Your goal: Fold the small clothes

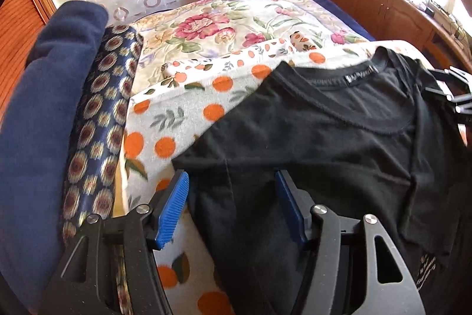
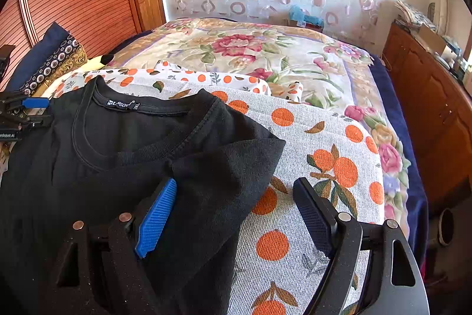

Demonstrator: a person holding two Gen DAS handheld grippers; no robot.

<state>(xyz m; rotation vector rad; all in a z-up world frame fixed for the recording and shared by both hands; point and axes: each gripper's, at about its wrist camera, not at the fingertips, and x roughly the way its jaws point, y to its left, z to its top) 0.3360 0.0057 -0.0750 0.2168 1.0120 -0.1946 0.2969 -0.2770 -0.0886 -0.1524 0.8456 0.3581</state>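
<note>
1. I see the black T-shirt (image 2: 124, 155) lying on the orange-spotted cloth (image 2: 318, 143) spread over the bed (image 2: 265, 49), collar away from me, with its label (image 2: 122, 104) showing.
2. My left gripper (image 1: 231, 197) sits over the shirt's left edge, its fingers (image 1: 174, 208) parted about halfway; black fabric lies between them, but the pads do not press on it.
3. My right gripper (image 2: 236, 202) hangs over the shirt's folded right corner, fingers (image 2: 156, 223) spread wide, holding nothing.
4. A navy pillow (image 1: 50, 114) and a patterned pillow (image 1: 100, 120) lie at the bed's left side.
</note>
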